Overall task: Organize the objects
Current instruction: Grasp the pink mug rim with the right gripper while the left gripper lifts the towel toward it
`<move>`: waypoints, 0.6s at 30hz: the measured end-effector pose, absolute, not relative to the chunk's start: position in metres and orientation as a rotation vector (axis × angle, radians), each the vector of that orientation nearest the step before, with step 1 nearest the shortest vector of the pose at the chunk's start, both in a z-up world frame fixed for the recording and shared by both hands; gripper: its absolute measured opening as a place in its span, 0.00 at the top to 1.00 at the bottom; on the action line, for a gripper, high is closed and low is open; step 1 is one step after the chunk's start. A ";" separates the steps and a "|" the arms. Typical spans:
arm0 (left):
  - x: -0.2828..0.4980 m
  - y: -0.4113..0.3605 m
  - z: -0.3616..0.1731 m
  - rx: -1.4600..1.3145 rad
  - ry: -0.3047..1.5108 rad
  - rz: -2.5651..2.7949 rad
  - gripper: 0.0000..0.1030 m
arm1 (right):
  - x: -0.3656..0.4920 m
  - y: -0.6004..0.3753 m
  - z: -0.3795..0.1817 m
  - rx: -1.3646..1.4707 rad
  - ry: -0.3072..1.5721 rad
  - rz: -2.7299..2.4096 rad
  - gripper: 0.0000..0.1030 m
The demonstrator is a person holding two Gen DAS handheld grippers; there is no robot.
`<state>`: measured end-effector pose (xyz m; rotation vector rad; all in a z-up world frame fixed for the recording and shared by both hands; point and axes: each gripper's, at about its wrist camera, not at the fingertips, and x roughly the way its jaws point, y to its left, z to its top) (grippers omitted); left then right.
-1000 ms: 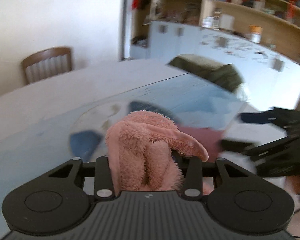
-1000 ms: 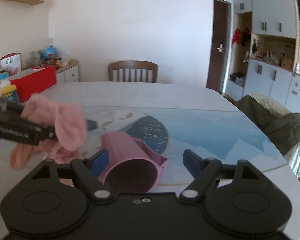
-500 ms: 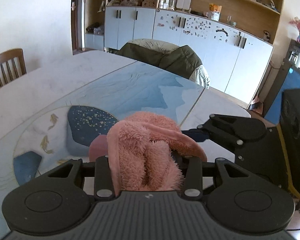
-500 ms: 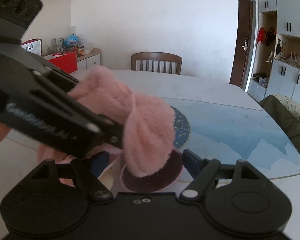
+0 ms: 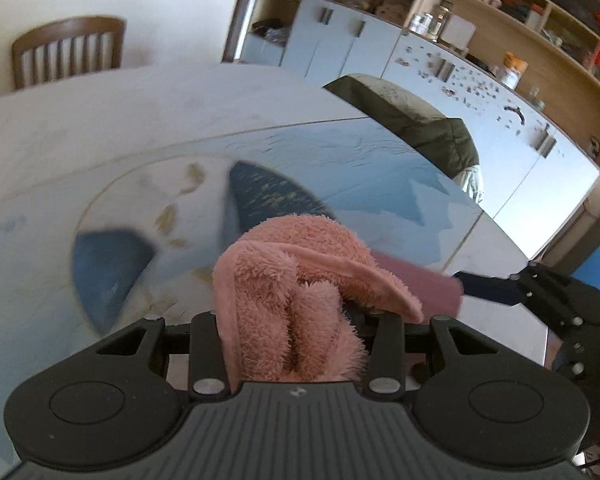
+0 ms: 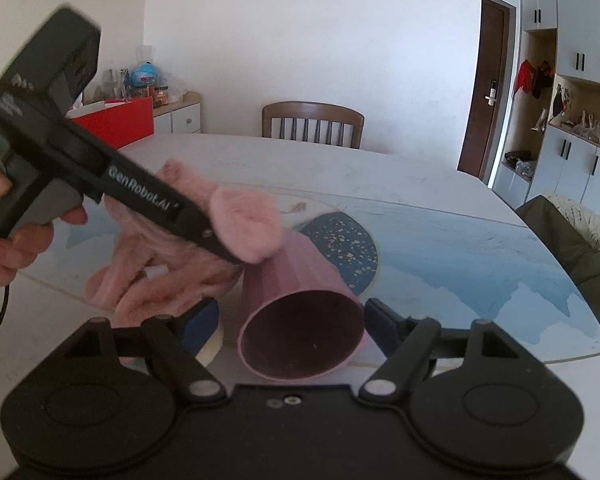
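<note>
Left gripper (image 5: 296, 316) pinches a fluffy pink terry cloth (image 5: 300, 288) above the blue-patterned round table (image 6: 440, 240). Right gripper (image 6: 288, 320), fingers spread w/ the ribbed pink plastic cup (image 6: 300, 320) between them (tilted, mouth toward camera); contact apparently none, though view is poor.

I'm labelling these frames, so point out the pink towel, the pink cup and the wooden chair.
pink towel (image 5: 300, 272): left wrist view, fluffy fold between the fingers.
pink cup (image 6: 300, 280): right wrist view, ribbed outer side wall.
wooden chair (image 6: 313, 110): right wrist view, top rail of the backrest.
</note>
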<state>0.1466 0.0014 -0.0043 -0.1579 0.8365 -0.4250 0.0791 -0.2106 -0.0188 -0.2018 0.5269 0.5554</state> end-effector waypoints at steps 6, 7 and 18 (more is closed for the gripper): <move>0.122 0.011 -0.013 -0.023 0.809 -0.403 0.61 | 0.075 -0.211 -0.009 -0.202 0.504 0.555 0.24; 0.118 0.012 -0.014 -0.001 0.807 -0.403 0.61 | 0.076 -0.211 -0.009 -0.205 0.504 0.553 0.24; 0.094 -0.003 0.031 0.047 0.662 -0.480 0.61 | 0.091 -0.204 -0.014 -0.180 0.532 0.550 0.24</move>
